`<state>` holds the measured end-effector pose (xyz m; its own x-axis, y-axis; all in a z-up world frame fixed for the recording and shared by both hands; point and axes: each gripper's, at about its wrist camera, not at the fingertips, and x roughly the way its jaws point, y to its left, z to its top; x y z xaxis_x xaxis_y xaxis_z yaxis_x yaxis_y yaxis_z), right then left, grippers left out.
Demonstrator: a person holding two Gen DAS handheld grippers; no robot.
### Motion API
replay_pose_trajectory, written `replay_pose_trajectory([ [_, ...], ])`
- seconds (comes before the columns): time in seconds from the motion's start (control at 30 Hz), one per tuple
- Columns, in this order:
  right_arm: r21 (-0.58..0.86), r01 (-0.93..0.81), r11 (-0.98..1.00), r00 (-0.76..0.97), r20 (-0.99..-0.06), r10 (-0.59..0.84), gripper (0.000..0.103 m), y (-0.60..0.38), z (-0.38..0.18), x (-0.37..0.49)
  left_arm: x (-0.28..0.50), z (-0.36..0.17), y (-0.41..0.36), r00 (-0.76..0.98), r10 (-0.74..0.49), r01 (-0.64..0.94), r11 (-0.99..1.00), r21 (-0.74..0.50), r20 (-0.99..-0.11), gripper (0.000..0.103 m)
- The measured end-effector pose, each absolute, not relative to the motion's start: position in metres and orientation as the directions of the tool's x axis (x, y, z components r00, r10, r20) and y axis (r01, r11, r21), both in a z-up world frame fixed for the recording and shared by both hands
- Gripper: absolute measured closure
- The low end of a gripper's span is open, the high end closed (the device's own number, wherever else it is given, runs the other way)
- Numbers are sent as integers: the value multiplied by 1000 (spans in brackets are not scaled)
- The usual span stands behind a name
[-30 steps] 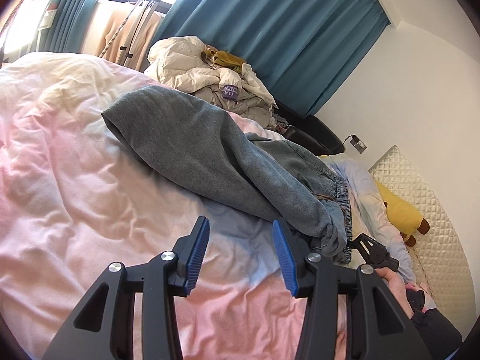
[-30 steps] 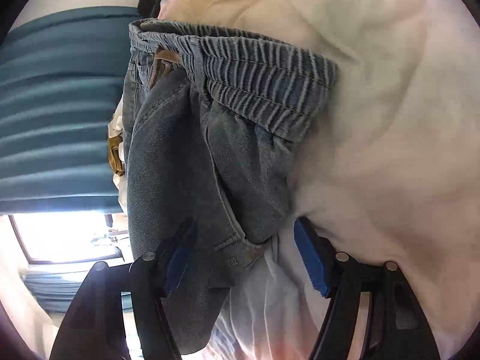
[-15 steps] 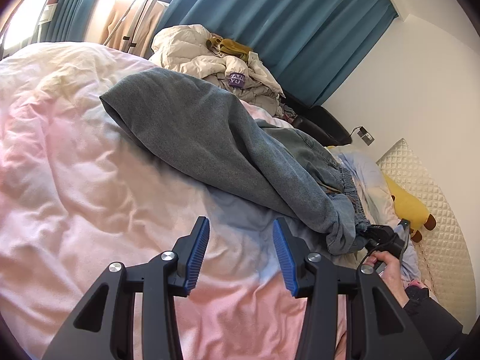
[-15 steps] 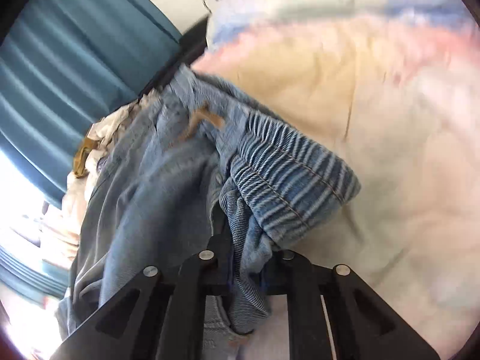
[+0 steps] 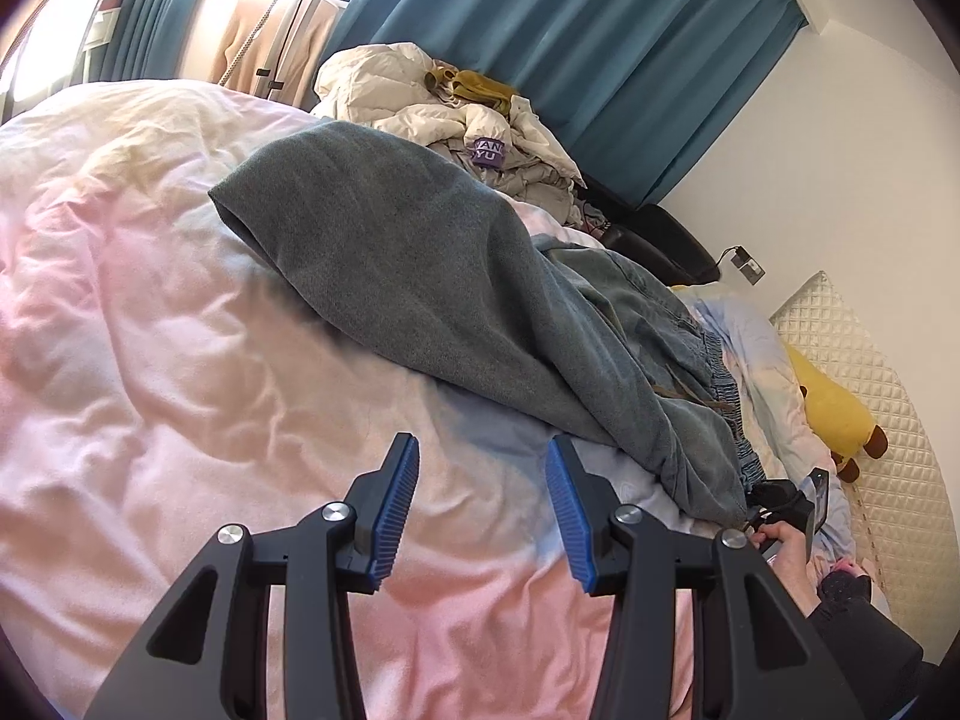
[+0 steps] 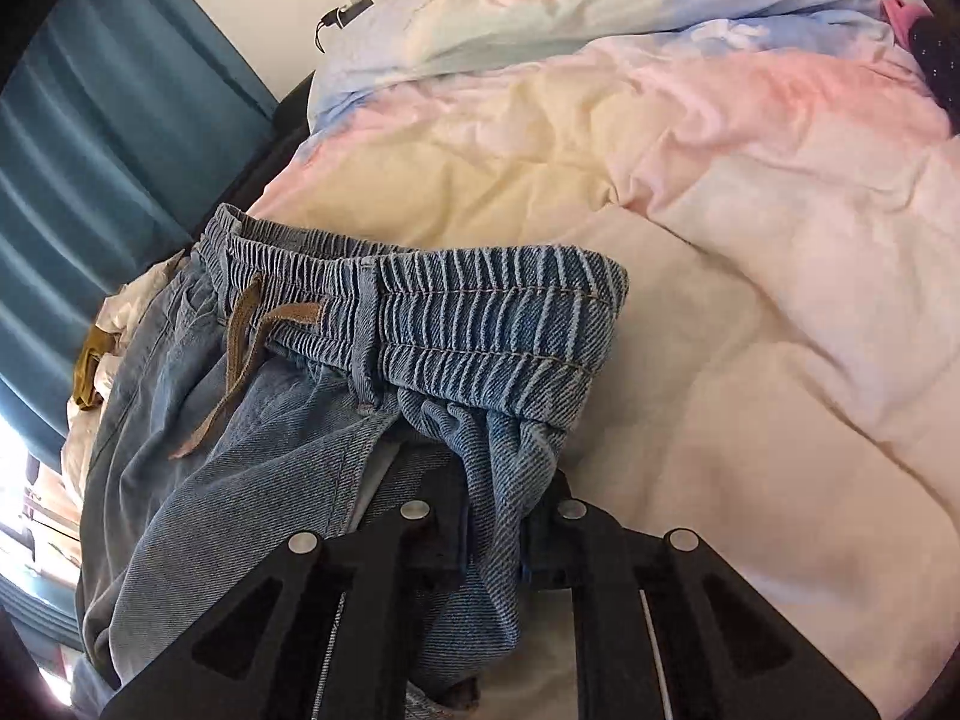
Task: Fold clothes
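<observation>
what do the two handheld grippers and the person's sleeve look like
The left gripper has angular black arms with triangular cutouts, silver pivot screws and ribbed blue pads. The right gripper has the same black frame and silver screws. The sleeve is dark.

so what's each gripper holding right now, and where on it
The right gripper pinches the jeans by bunched denim just below the elastic waistband. The left gripper is open over the duvet, holding nothing.

The left gripper (image 5: 480, 507) hangs with blue pads parted and nothing between them, while the right gripper (image 6: 495, 531), its jaws opening slightly, pinches the jeans (image 6: 456, 330).
</observation>
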<state>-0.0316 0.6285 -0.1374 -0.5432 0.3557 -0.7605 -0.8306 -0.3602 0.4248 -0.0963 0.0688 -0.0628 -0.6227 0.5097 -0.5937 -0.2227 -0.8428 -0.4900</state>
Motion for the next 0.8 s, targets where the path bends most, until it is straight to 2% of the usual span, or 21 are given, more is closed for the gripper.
replay_pose_trajectory([
  [0.07,404,-836,-372,-529,-771,353,86,620,-129,-31,-96,-59,71,-631,502,-233,-850,-472,-592,58],
  [0.1,400,-836,-375,-527,-776,347,81,615,-125,-29,-95,-58,72,-635,498,-239,-854,-463,-591,58],
  [0.23,491,-808,-327,-584,-743,328,54,597,-101,-7,-88,-51,75,-649,484,-261,-866,-426,-587,58],
  [0.3,512,-797,-320,-602,-715,355,48,587,-83,5,-84,-46,76,-656,481,-272,-869,-413,-582,58],
  [0.43,522,-719,-460,-687,-634,354,48,564,-42,-8,-76,-38,71,-670,482,-283,-869,-406,-565,58],
  [0.53,495,-578,-649,-773,-587,241,48,523,-20,-52,-73,-34,68,-677,484,-280,-866,-414,-555,58],
  [0.6,497,-439,-749,-822,-558,112,47,481,-15,-77,-73,-34,67,-677,482,-276,-867,-416,-556,58],
  [0.7,614,-156,-774,-840,-495,-223,42,421,-27,-119,-74,-36,69,-675,476,-272,-871,-409,-564,58],
  [0.8,560,-64,-826,-776,-548,-311,42,377,-42,-158,-76,-42,72,-666,470,-268,-876,-402,-580,58],
])
